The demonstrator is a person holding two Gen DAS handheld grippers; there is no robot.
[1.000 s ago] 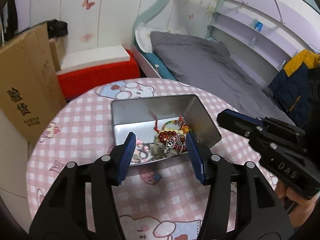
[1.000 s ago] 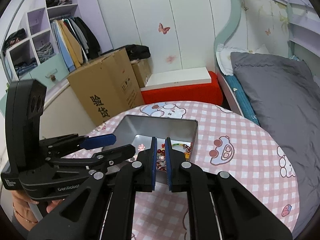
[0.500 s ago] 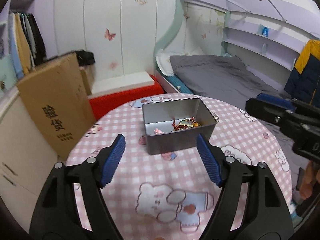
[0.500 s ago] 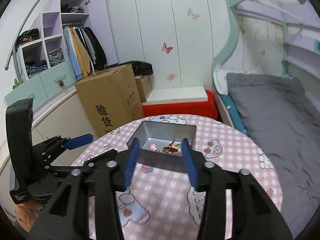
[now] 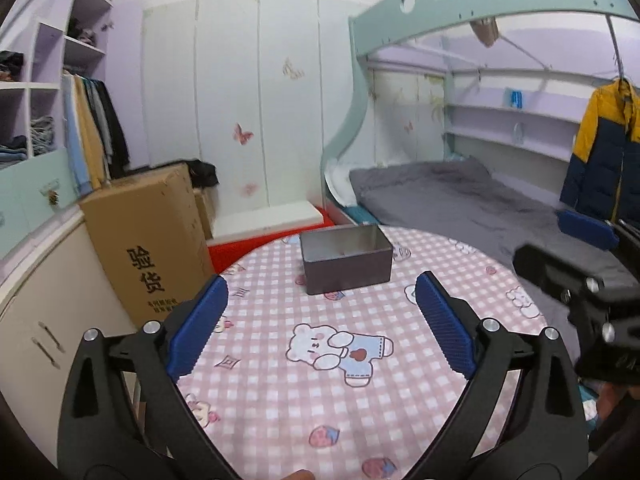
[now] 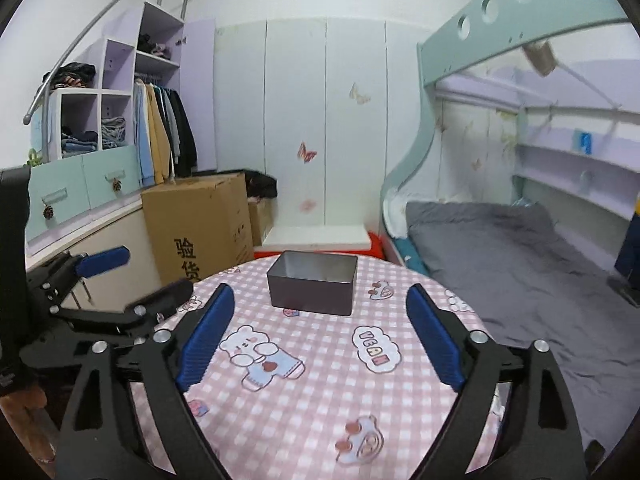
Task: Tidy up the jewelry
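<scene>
Left wrist: tin [image 5: 346,260] beyond jaws (opening)

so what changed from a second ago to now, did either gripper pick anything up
No. Both grippers pulled back from the metal tin, which now looks smaller and farther off in both views. The left gripper and right gripper have spread wide, jaws opening, with nothing between them. The right was nearly shut over the tin before. The tin stayed on the checked tablecloth; from here its jewelry is hidden by its walls.
</scene>
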